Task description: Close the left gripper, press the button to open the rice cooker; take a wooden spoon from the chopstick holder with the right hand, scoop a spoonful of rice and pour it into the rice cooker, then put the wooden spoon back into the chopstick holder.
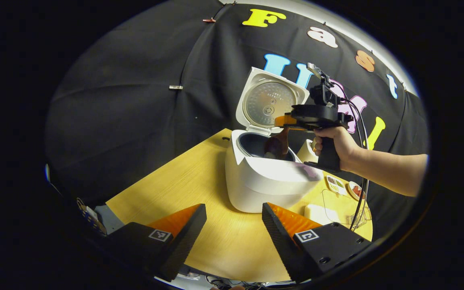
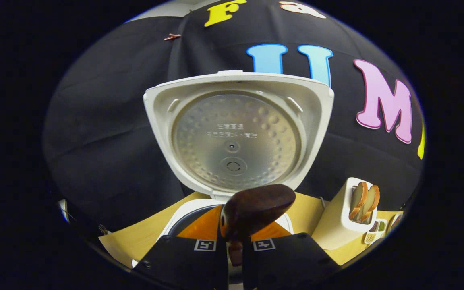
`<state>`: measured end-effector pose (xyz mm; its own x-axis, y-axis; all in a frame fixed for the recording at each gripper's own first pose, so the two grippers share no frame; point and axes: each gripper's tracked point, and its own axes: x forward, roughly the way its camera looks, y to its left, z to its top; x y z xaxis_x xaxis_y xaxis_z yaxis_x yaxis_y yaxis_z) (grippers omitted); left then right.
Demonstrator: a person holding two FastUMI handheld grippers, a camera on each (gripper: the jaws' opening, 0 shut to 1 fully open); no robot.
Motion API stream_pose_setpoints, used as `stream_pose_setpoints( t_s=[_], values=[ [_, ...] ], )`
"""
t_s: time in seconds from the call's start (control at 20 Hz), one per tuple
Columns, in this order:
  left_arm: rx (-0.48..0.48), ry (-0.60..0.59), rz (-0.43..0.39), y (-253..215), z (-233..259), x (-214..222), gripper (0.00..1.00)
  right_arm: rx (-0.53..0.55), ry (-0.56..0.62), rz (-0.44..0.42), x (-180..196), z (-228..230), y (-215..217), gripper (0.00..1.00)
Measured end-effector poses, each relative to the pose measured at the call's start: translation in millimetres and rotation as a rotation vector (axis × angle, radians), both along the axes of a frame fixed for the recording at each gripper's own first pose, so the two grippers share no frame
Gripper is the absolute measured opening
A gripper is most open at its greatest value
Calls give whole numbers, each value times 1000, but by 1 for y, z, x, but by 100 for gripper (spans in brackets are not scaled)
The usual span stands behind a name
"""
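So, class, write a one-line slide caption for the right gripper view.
Right gripper holds a wooden spoon over the open rice cooker, chopstick holder alongside.

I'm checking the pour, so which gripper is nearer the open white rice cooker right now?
Right. The right gripper holds the dark wooden spoon over the white rice cooker and its open pot. The left gripper sits back from the cooker's front, open, above the yellow wooden table.

Ahead of the left gripper (image 1: 232, 225), bare table (image 1: 199, 177) leads to the rice cooker (image 1: 264, 181). Its raised lid (image 2: 238, 133) blocks the far side beyond the right gripper (image 2: 235, 245). The chopstick holder (image 2: 342, 217) stands just right of that gripper.
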<state>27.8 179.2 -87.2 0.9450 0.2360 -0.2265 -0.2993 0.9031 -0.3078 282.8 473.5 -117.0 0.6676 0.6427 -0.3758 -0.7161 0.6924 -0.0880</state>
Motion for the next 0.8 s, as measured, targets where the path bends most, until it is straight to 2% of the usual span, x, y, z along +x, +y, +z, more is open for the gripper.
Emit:
stream_pose_setpoints(
  t_s=[0.15,0.35,0.55,0.8],
  values=[
    [18,-5,3,-3,2,-5,96,-53,-68,56,-12,3,4,18],
    [51,-11,-3,-6,3,-5,96,-65,-88,76,-20,6,3,18],
    [62,-15,-11,-13,4,-7,96,35,-15,30,-20,24,-8,18],
    [64,-26,-32,-30,8,-12,96,188,64,-63,-16,69,-48,18]
  ],
)
